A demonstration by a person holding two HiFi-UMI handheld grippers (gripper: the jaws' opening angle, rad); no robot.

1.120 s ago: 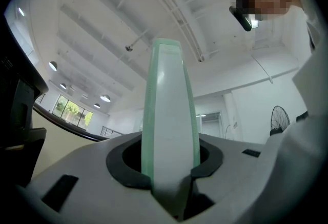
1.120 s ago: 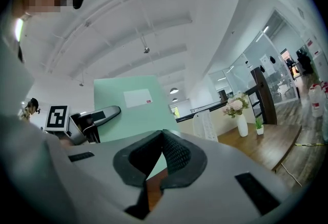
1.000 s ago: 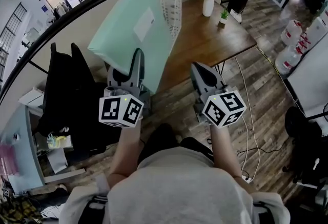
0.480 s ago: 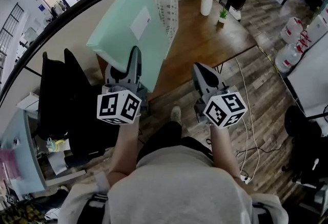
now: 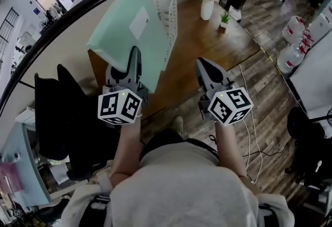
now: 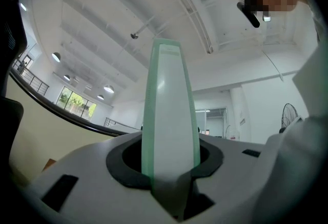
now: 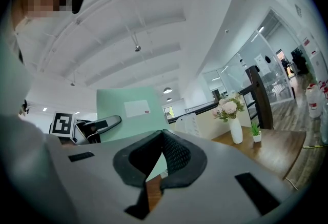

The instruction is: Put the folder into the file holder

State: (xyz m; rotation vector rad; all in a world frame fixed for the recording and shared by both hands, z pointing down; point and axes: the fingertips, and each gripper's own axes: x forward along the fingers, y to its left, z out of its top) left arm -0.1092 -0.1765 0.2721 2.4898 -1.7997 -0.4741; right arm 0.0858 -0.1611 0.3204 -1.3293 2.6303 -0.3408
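Note:
A mint-green folder (image 5: 129, 28) with a white label stands tilted in the air over the left end of the wooden table (image 5: 207, 47). My left gripper (image 5: 134, 65) is shut on its lower edge. In the left gripper view the folder (image 6: 169, 115) rises edge-on from between the jaws. The white mesh file holder (image 5: 167, 10) stands upright on the table just right of the folder. My right gripper (image 5: 210, 72) hovers at the table's near edge, shut and holding nothing. In the right gripper view I see the folder (image 7: 130, 110) and the file holder (image 7: 185, 123) beyond it.
A white vase of flowers (image 5: 207, 2) and a small potted plant (image 5: 224, 19) stand at the table's far right. A black office chair (image 5: 62, 117) is on the left. Water jugs (image 5: 298, 39) and floor cables (image 5: 249, 117) lie to the right.
The person has stepped toward the table, so both grippers and the held folder now sit closer to it and the file holder. The grip on the folder is unchanged.

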